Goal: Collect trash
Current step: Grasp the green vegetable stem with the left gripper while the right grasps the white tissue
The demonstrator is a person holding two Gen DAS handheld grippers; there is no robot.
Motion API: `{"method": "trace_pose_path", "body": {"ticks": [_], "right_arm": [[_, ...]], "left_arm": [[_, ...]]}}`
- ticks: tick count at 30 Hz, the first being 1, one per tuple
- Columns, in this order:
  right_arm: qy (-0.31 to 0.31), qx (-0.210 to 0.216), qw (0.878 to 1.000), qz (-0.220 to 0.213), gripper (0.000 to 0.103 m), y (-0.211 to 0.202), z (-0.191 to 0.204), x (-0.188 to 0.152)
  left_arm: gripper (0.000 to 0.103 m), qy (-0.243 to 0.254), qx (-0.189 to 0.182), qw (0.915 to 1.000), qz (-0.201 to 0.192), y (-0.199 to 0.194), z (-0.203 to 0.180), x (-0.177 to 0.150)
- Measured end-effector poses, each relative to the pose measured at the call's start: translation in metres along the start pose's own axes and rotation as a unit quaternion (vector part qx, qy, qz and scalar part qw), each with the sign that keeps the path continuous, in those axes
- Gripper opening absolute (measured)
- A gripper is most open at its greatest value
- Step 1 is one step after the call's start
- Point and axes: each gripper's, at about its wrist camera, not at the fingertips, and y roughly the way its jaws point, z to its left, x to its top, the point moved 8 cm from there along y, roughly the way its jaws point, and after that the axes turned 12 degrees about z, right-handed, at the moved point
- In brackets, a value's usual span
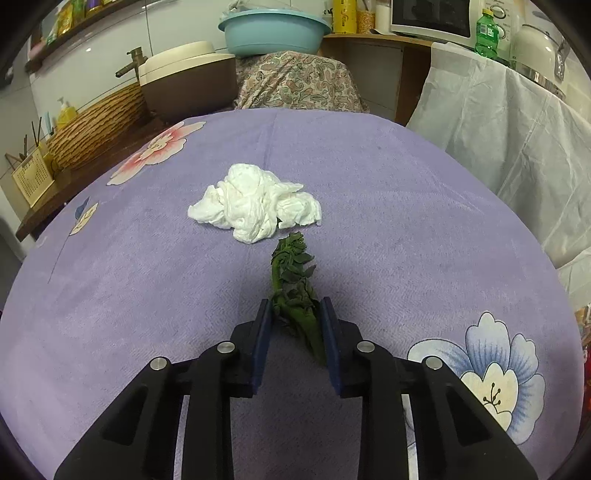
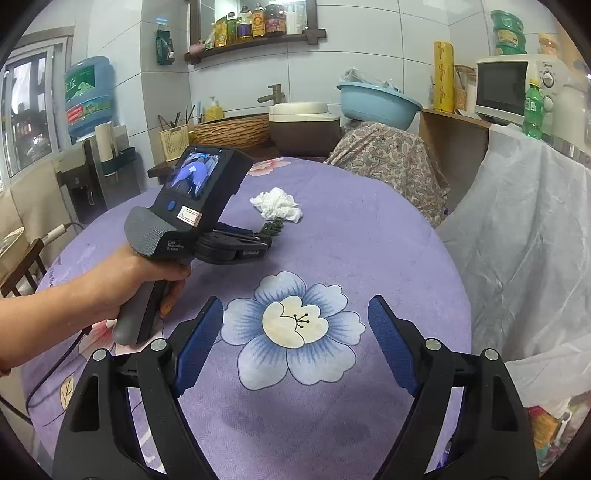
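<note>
A dark green leafy vegetable scrap (image 1: 295, 284) lies on the purple flowered tablecloth (image 1: 147, 295). My left gripper (image 1: 295, 306) is low over the cloth with its jaws on either side of the scrap's near end, touching it. A crumpled white tissue (image 1: 255, 206) lies just beyond the scrap. In the right wrist view the left gripper (image 2: 267, 242) is at the scrap (image 2: 273, 227), with the tissue (image 2: 277, 205) behind. My right gripper (image 2: 295, 317) is open and empty above a blue flower print.
A white plastic bag (image 2: 517, 258) hangs at the table's right edge, with colourful waste showing at its foot (image 2: 546, 424). A paisley-covered object (image 1: 299, 85) with a blue basin (image 1: 273, 29) stands behind the table. A sink counter (image 2: 232, 129) is at the back left.
</note>
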Motion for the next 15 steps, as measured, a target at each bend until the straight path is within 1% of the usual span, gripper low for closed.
{"method": "trace_pose_path", "body": {"ticks": [5, 7, 9, 12, 15], "right_arm": [[-0.009, -0.007, 1.0, -0.003, 0.08, 0.003, 0.001, 0.01], [-0.007, -0.012, 1.0, -0.01, 0.08, 0.002, -0.002, 0.016], [0.002, -0.007, 1.0, -0.009, 0.08, 0.006, -0.006, 0.02], [0.015, 0.008, 1.0, 0.008, 0.08, 0.022, -0.011, 0.03], [0.017, 0.011, 0.999, 0.027, 0.08, 0.043, -0.014, 0.043]], "left_arm": [[0.015, 0.006, -0.002, 1.0, -0.001, -0.002, 0.001, -0.003], [0.014, 0.005, -0.004, 1.0, -0.001, -0.004, 0.001, -0.006], [0.013, -0.001, -0.008, 1.0, -0.002, -0.005, 0.004, -0.008], [0.012, -0.01, -0.02, 0.9997, -0.002, -0.009, 0.009, -0.013], [0.012, -0.005, -0.013, 0.9998, -0.016, -0.02, 0.014, -0.018]]}}
